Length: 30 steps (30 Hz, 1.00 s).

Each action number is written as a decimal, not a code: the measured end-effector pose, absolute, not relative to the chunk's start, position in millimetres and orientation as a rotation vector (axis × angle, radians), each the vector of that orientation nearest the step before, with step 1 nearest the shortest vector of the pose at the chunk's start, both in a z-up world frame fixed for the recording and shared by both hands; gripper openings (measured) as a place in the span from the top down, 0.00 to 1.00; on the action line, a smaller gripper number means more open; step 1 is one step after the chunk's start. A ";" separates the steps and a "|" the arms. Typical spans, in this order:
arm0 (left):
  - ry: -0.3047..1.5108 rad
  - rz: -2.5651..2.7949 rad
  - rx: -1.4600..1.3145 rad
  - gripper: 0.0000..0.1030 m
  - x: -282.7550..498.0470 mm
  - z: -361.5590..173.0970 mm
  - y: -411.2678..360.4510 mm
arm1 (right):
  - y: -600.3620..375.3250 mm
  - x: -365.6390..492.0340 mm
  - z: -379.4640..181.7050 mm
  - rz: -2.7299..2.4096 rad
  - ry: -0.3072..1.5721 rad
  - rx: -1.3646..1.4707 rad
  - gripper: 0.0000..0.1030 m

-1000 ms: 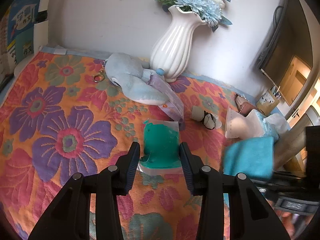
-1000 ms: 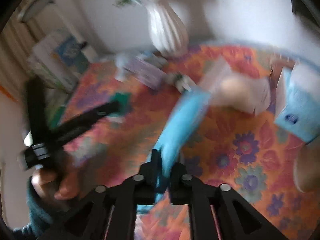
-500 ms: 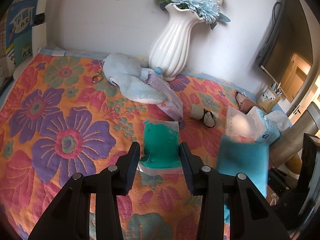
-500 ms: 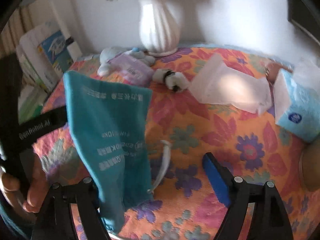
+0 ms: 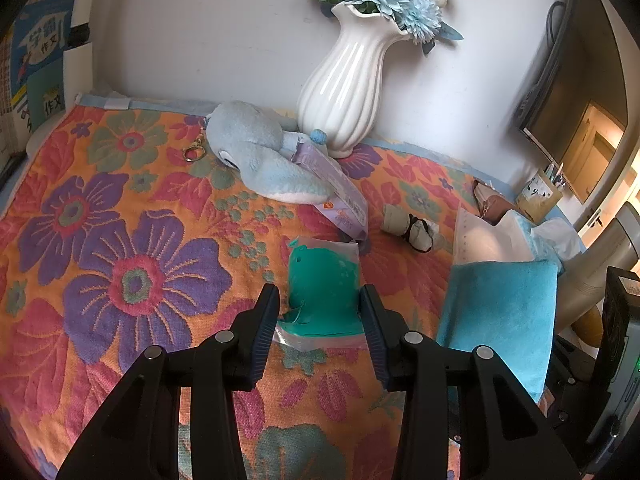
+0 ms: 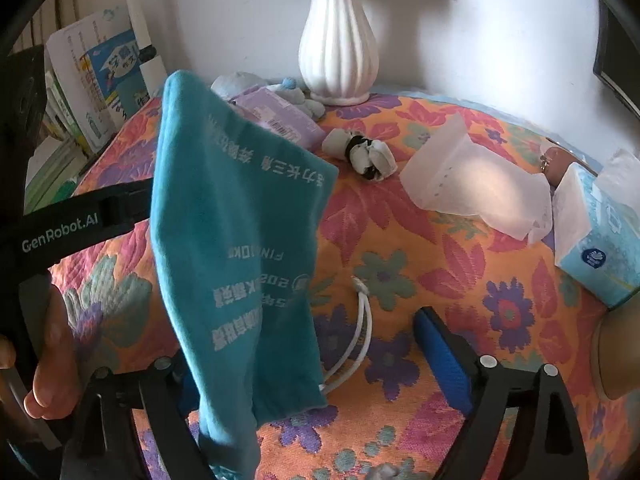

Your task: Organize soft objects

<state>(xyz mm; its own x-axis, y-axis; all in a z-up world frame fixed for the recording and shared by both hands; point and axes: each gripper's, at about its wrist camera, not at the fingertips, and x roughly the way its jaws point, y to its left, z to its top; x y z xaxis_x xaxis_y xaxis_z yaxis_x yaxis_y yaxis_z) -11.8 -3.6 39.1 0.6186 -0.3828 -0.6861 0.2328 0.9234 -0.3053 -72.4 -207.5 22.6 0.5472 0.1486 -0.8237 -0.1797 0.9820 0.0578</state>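
Observation:
A teal cloth bag with white print point(image 6: 240, 248) hangs over the left finger of my right gripper point(image 6: 308, 356), whose jaws stand wide open; it also shows in the left wrist view point(image 5: 500, 312) at the table's right edge. My left gripper point(image 5: 320, 320) is open, its fingers either side of a green item in a clear packet point(image 5: 322, 284) on the floral cloth point(image 5: 120, 240). A pale blue plush toy point(image 5: 260, 160), a purple packet point(image 5: 340, 196) and a small rolled white bundle point(image 5: 412, 230) lie further back.
A white ribbed vase with blue flowers point(image 5: 348, 88) stands against the back wall. A white translucent bag point(image 6: 476, 184) and a blue tissue box point(image 6: 596, 240) lie at the right. Books point(image 6: 100, 80) stand at the left edge. A white cord point(image 6: 360, 328) lies on the cloth.
My right gripper has opened wide; the teal bag, pinched between its fingers a second ago, now drapes loose over the left finger. The left gripper has stayed put.

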 end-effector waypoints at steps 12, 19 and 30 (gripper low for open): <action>0.837 -0.359 -0.203 0.61 -9.2 37.6 -1.3 | -230.4 -78.7 30.7 0.236 0.931 0.135 0.11; 0.836 -0.354 -0.188 0.61 -11.0 38.5 -4.0 | -253.5 -98.0 46.3 0.070 0.881 0.145 0.11; 0.843 -0.354 -0.188 0.61 -9.7 36.9 -4.9 | -227.8 -105.3 55.8 -0.058 0.785 -0.136 0.11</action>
<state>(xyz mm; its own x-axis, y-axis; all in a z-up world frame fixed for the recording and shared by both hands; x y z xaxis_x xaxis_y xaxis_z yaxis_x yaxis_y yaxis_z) -9.7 -4.9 36.9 0.6117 -0.3787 -0.6946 0.2312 0.9252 -0.3009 -105.3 -227.8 55.8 0.7061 -0.1027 -0.7006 0.0011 0.9896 -0.1440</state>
